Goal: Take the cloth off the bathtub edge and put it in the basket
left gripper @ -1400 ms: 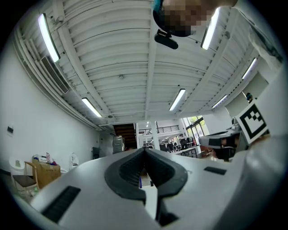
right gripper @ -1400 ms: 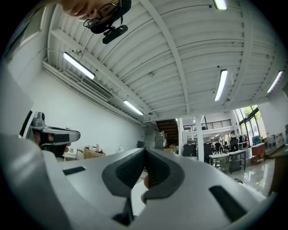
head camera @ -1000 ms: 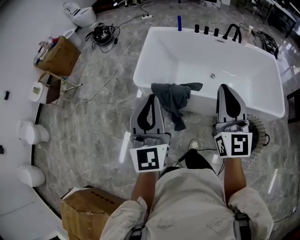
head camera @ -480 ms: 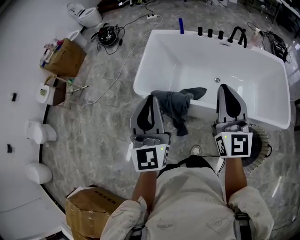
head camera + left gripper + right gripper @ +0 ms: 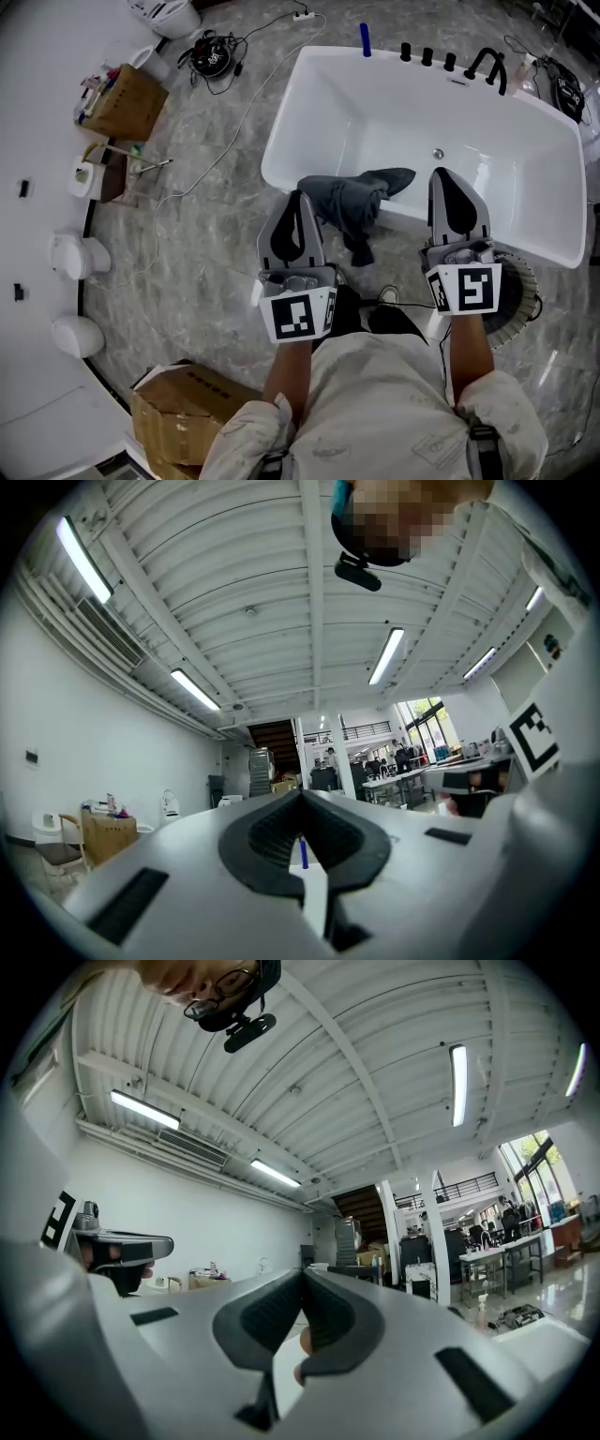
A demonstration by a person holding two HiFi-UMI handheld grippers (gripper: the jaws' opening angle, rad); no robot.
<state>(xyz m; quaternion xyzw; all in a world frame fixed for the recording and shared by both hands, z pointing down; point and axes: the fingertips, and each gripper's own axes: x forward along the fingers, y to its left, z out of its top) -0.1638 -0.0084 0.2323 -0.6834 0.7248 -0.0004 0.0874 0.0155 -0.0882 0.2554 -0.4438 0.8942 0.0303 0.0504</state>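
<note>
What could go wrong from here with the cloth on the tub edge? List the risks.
1. Both the left gripper and right gripper are shut; nudging the cloth unopened may push it into the bathtub.
2. The basket sits largely hidden under the right arm, so a drop could miss.
3. A cable lies by the feet; it might snag.

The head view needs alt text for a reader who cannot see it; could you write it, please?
From above, a dark cloth hangs over the near edge of a white bathtub. The left gripper and right gripper, both shut and empty, flank it. A round basket stands on the floor beside the right gripper.
</note>
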